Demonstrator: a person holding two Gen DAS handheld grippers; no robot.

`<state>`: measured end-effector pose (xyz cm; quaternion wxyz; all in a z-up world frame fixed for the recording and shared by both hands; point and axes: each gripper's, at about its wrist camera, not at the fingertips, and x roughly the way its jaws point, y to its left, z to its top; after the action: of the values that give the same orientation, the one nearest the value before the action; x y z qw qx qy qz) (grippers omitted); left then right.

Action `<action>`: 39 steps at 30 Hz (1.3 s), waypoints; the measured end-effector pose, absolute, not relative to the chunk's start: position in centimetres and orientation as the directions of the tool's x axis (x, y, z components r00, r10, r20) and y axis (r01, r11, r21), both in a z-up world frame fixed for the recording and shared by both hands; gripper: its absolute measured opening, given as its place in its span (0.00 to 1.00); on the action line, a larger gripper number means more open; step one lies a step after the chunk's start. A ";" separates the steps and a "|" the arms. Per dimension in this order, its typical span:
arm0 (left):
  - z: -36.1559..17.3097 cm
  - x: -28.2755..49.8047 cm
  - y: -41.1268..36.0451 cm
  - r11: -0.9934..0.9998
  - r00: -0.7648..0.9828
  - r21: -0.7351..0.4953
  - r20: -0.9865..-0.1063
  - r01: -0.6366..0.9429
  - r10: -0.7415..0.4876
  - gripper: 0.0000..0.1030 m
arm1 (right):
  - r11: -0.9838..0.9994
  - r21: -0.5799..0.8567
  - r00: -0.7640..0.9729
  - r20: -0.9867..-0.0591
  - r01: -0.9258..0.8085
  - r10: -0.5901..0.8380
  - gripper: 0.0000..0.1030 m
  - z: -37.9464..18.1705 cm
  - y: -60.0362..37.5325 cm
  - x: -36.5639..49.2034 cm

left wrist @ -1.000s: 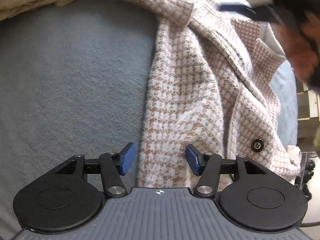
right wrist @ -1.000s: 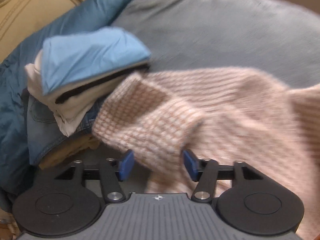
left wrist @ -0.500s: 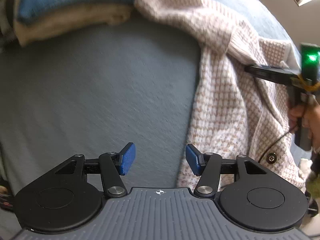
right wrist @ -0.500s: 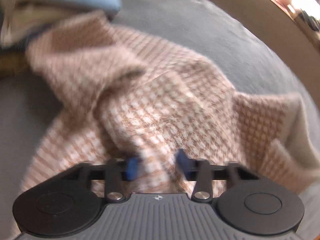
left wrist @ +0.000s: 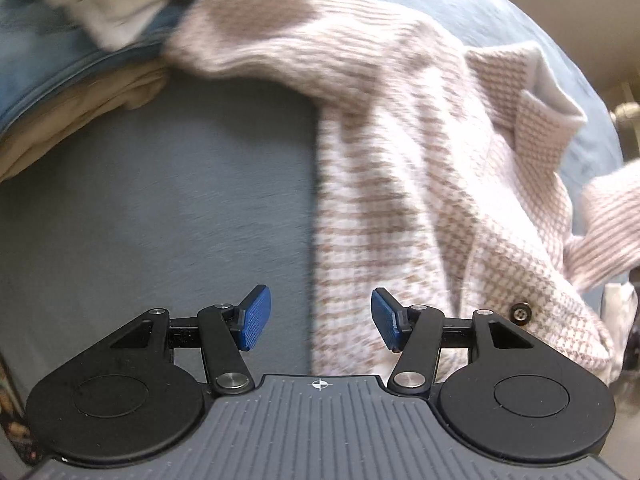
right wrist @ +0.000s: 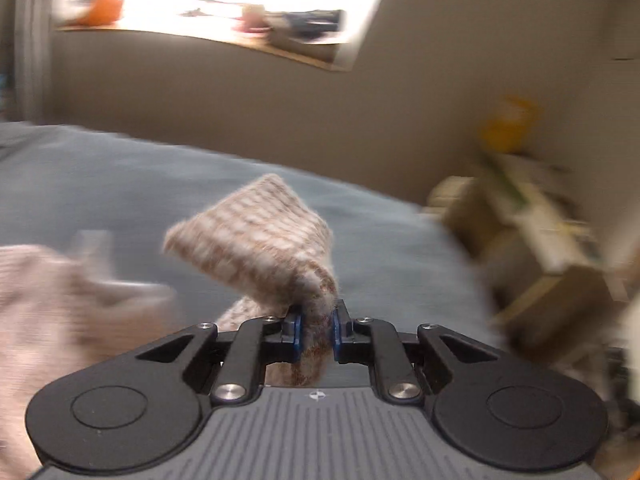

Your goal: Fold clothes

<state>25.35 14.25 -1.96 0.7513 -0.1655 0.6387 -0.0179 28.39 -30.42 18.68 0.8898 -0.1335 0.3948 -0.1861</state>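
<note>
While your left gripper (left wrist: pixel 321 317) hovers with its blue-padded fingers (left wrist: pixel 254 317) spread wide and nothing between them, it straddles the near left edge of the houndstooth cardigan (left wrist: pixel 400 184), with the left pad over bare blanket and the right pad over the knit. Just past the right pad, a dark button (left wrist: pixel 519 314) sits on the cardigan's front panel. Beyond the fingers, the cardigan lies spread across the grey-blue bed (left wrist: pixel 160 200), its body running away from you and one sleeve (left wrist: pixel 288 36) stretching up and left to touch a stack of folded clothes (left wrist: pixel 72 80) at the far left, where denim, beige and white layers can be made out through the blur. Toward the far right, the collar (left wrist: pixel 536 92) is turned up. In the right wrist view, your right gripper (right wrist: pixel 316 334) has its fingers (right wrist: pixel 295 336) drawn close together, pinching a fold of the cardigan's other sleeve (right wrist: pixel 256 236), whose ribbed cuff stands raised above the bed (right wrist: pixel 120 184). To the left, more of the knit appears blurred. Farther off, blurred boxes (right wrist: pixel 532 248) stand at the right beside the bed, and a bright window (right wrist: pixel 224 4) is set in the far wall.
</note>
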 end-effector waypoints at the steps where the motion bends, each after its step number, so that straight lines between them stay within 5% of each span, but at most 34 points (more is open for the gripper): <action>1: -2.2 25.6 13.5 0.948 0.186 -0.269 -0.953 -0.170 -0.238 0.54 | 0.871 -0.422 0.605 -0.634 0.250 -0.481 0.14 18.4 -32.2 28.1; 5: -3.5 26.3 10.8 0.960 0.180 -0.253 -0.956 -0.121 -0.230 0.54 | 0.805 -0.498 0.535 -0.606 0.322 -0.589 0.14 14.8 -37.8 27.7; 12: -5.1 26.4 8.2 0.968 0.138 -0.224 -0.968 -0.112 -0.208 0.54 | 0.862 -0.439 0.485 -0.714 0.253 -0.505 0.15 3.0 -37.6 31.3; 16: -5.3 26.5 7.9 0.968 0.122 -0.217 -0.972 -0.129 -0.202 0.54 | 0.937 -0.327 0.328 -0.877 0.127 -0.351 0.32 -2.6 -36.6 35.2; 23: -6.0 26.3 8.3 0.966 0.131 -0.206 -0.974 -0.156 -0.187 0.55 | 0.937 -0.240 0.454 -0.826 0.253 -0.334 0.71 4.5 -35.2 32.7; 26: -6.7 25.9 8.5 0.956 0.134 -0.212 -0.973 -0.201 -0.187 0.56 | 0.968 -0.137 0.512 -0.828 0.208 -0.228 0.73 7.3 -32.1 32.0; 36: -9.6 24.4 10.3 0.904 0.121 -0.261 -0.965 -0.340 -0.233 0.60 | 0.964 0.234 0.274 -0.926 -0.129 0.261 0.74 3.4 -10.9 32.5; 39: -10.1 24.2 10.9 0.904 0.131 -0.287 -0.957 -0.318 -0.258 0.61 | 0.974 0.170 0.229 -0.952 -0.151 0.202 0.74 0.9 -6.6 32.2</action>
<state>24.16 10.88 -10.14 0.7194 -0.2185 0.6590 0.0210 32.16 -6.59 0.91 0.7837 0.0210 0.6106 0.1124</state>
